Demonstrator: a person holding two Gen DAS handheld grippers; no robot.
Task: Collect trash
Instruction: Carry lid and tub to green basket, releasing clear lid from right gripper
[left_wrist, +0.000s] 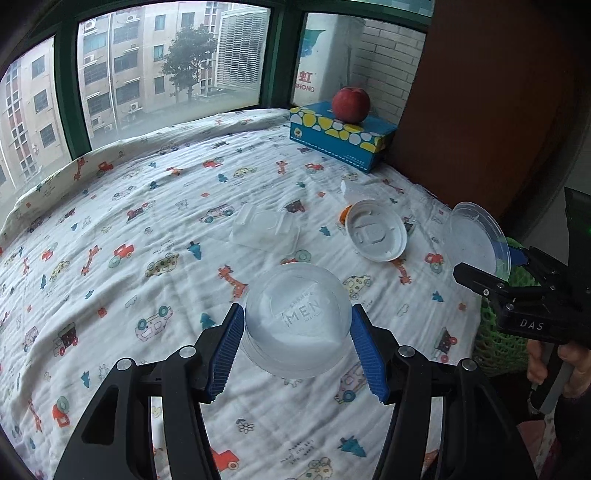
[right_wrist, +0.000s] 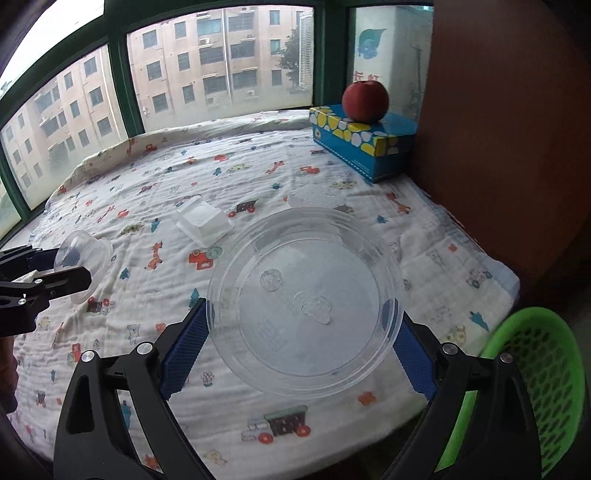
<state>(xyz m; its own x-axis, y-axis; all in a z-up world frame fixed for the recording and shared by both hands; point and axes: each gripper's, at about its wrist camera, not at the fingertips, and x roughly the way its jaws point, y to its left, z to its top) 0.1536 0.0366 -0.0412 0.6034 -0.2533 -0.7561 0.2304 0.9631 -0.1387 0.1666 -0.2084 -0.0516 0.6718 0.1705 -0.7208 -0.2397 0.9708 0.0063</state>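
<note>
My left gripper (left_wrist: 297, 325) is shut on a clear plastic cup (left_wrist: 297, 317) marked "MEN" and holds it above the patterned cloth (left_wrist: 110, 221). My right gripper (right_wrist: 303, 328) is shut on a clear round plastic lid (right_wrist: 304, 299), held up near the table's right edge; that lid also shows in the left wrist view (left_wrist: 476, 240). The cup shows at the left of the right wrist view (right_wrist: 83, 266). A white cup lid (left_wrist: 376, 230) and a clear plastic tray (left_wrist: 264, 230) lie on the cloth. A green mesh basket (right_wrist: 532, 376) stands off the table's right side.
A blue tissue box (left_wrist: 340, 136) with a red apple (left_wrist: 351, 104) on it stands at the back right against a brown panel (left_wrist: 480, 110). A small clear wrapper scrap (left_wrist: 354, 190) and an orange bit (left_wrist: 345, 216) lie near the white lid. Windows run along the back.
</note>
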